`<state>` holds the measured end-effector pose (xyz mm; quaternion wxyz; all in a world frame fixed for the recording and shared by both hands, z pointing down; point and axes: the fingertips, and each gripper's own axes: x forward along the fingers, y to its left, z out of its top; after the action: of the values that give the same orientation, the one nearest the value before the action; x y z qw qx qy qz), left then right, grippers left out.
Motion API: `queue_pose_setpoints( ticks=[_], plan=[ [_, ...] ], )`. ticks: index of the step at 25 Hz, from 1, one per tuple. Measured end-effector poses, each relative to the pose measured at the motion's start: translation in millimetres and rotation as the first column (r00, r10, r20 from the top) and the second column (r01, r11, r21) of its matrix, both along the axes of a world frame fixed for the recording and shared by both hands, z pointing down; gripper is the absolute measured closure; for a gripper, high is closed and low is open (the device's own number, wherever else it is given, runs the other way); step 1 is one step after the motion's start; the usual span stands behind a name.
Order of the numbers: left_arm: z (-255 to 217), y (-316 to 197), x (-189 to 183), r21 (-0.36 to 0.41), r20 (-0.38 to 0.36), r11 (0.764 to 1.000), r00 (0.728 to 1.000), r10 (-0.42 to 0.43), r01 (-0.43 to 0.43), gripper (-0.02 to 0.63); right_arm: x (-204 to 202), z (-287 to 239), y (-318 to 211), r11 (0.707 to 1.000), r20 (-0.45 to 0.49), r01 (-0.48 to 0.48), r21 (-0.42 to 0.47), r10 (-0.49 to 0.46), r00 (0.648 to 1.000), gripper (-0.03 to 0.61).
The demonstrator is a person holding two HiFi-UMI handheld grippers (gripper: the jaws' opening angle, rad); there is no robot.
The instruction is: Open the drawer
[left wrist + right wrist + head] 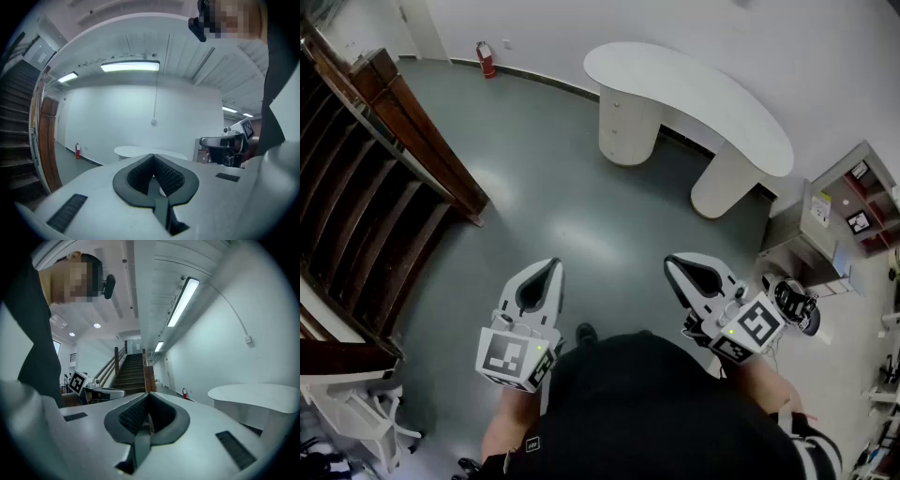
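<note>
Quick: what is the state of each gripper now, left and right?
Left gripper: closed, holding nothing.
Right gripper: closed, holding nothing.

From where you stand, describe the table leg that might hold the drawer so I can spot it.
Against the white wall stands a curved white table. Of its two rounded pedestals, take the left pedestal in the head view, nearer the red fire extinguisher. Unlike the plain right pedestal, its front shows faint horizontal seams, like drawer fronts.

Bright, even light fr ceiling strips (130,66); fisheye warp, dark corners.
</note>
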<state>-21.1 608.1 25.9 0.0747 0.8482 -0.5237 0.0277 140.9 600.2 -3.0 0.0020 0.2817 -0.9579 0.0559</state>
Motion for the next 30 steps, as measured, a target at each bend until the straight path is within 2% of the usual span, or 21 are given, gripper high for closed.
queue_pose_setpoints(
  ticks=[2,12,18,26,30],
  plan=[
    [10,3,-7,-0.011,-0.022,1.0,1.0,0.008,-0.009,0.611,-12,1,1,1.0,-0.001,0.004,0.003,-0.004,1.0,0.563],
    [14,15,-55,-0.002,-0.021,1.0,1.0,0.008,-0.009,0.611,-80,7,7,0.999,-0.014,0.039,0.006,-0.039,0.999,0.563],
    [19,17,-82,-0.009,0.002,1.0,1.0,-0.007,0.007,0.611,-109,8,9,0.996,0.047,0.08,-0.034,-0.079,0.996,0.561],
    [23,-4,-89,-0.013,-0.015,1.0,1.0,-0.015,0.015,0.611,-132,22,-10,0.992,0.01,0.107,-0.065,-0.106,0.994,0.561],
    [25,-27,-90,-0.026,0.001,0.999,1.0,-0.019,0.019,0.611,-138,26,-34,0.987,0.026,0.135,-0.082,-0.133,0.991,0.561]
  ],
)
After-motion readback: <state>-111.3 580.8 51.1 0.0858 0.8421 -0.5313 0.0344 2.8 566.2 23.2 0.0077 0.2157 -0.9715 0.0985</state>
